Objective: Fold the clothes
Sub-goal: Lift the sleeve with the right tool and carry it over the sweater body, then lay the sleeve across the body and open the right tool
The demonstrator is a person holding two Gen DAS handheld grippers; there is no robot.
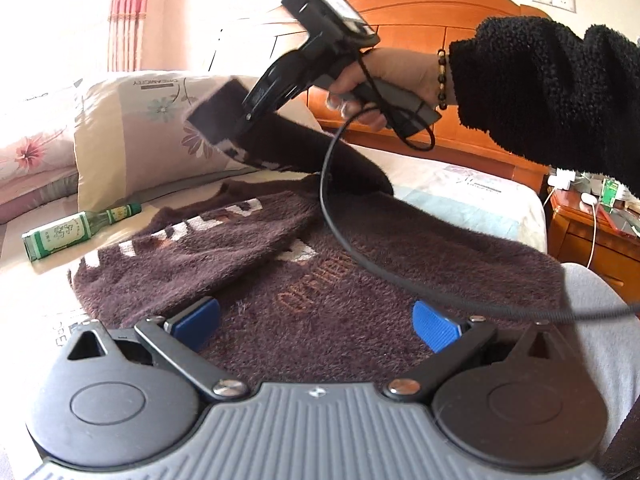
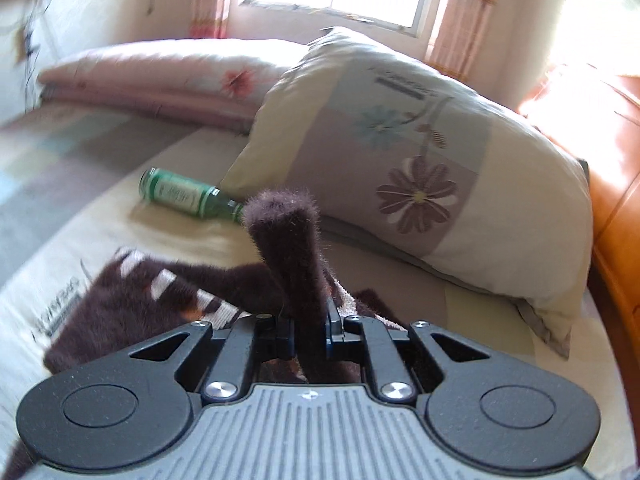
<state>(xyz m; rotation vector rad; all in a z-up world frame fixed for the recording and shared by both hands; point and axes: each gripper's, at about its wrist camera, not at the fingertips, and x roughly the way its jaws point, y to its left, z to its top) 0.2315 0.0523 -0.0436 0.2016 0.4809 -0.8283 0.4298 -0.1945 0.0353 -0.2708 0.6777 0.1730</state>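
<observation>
Left wrist view shows the bed [image 1: 496,208] filling the frame, its wooden headboard [image 1: 420,20] at twelve o'clock. The brown fleece sweater [image 1: 320,280] lies spread across the bedcover in the middle, one sleeve already folded over the body toward nine o'clock.

The other sleeve [image 1: 304,152] is lifted toward eleven o'clock by the right gripper [image 2: 310,326], whose jaws are pressed together on the cuff, which sticks up between them in the right wrist view; this looks like the sleeve being carried across for the next fold. The left gripper [image 1: 316,322] hovers at the hem at six o'clock, jaws spread and holding nothing, probably ready to steady the cloth.

A flowered pillow [image 1: 144,128] stands at ten o'clock and a green bottle [image 1: 76,234] lies at nine o'clock, just off the sweater's edge. Open bedcover remains at two o'clock, though blur hides its limit.
</observation>
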